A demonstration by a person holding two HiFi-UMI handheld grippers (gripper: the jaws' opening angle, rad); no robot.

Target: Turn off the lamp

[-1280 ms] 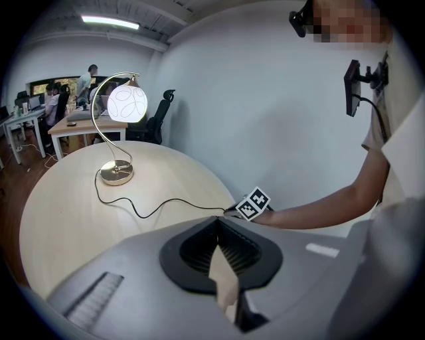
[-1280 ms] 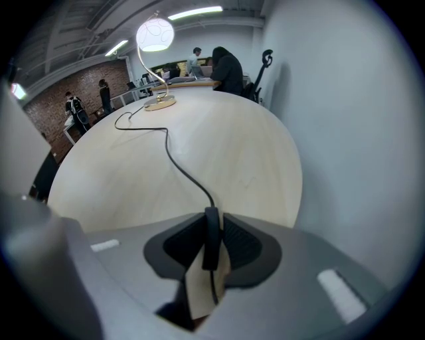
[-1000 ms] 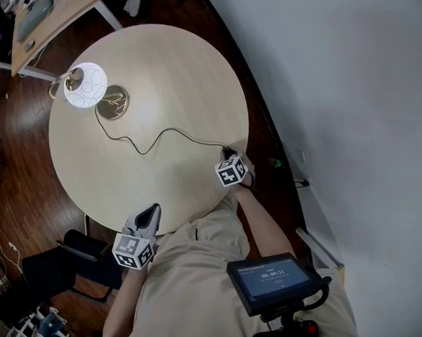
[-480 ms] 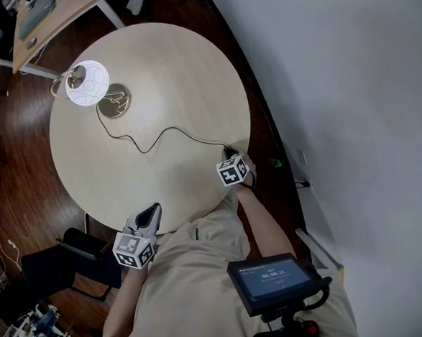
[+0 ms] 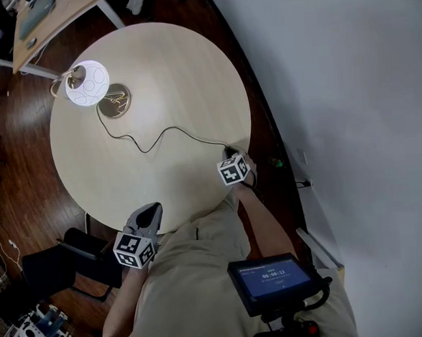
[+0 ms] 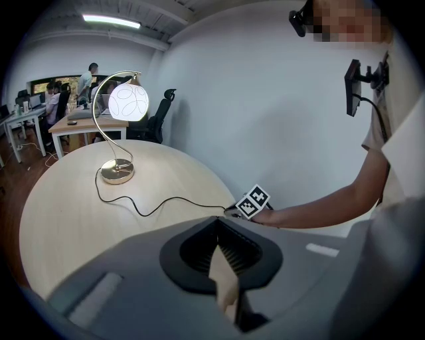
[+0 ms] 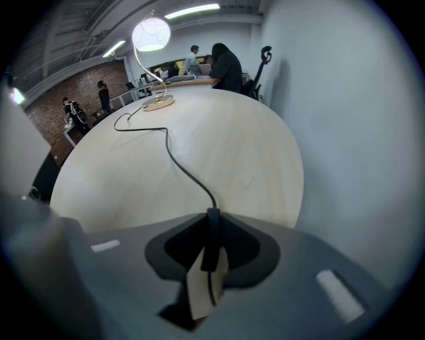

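Observation:
The lamp's white globe (image 5: 86,84) glows above its brass base (image 5: 113,102) at the far left of the round table (image 5: 182,58). Its black cord (image 5: 158,135) snakes across to the table's right edge. There my right gripper (image 5: 228,156) points steeply down. In the right gripper view the cord's black inline switch (image 7: 211,239) lies between the jaws, which are closing on it (image 7: 212,216). The lit lamp (image 7: 151,33) stands far beyond. My left gripper (image 5: 151,213) rests at the near table edge, shut with nothing in it (image 6: 218,222), and looks toward the lamp (image 6: 128,101).
A white wall (image 5: 349,82) runs close along the table's right side. A black chair (image 5: 87,252) stands at the near left on the dark wood floor. A desk (image 5: 49,17) and people (image 7: 226,66) are beyond the table.

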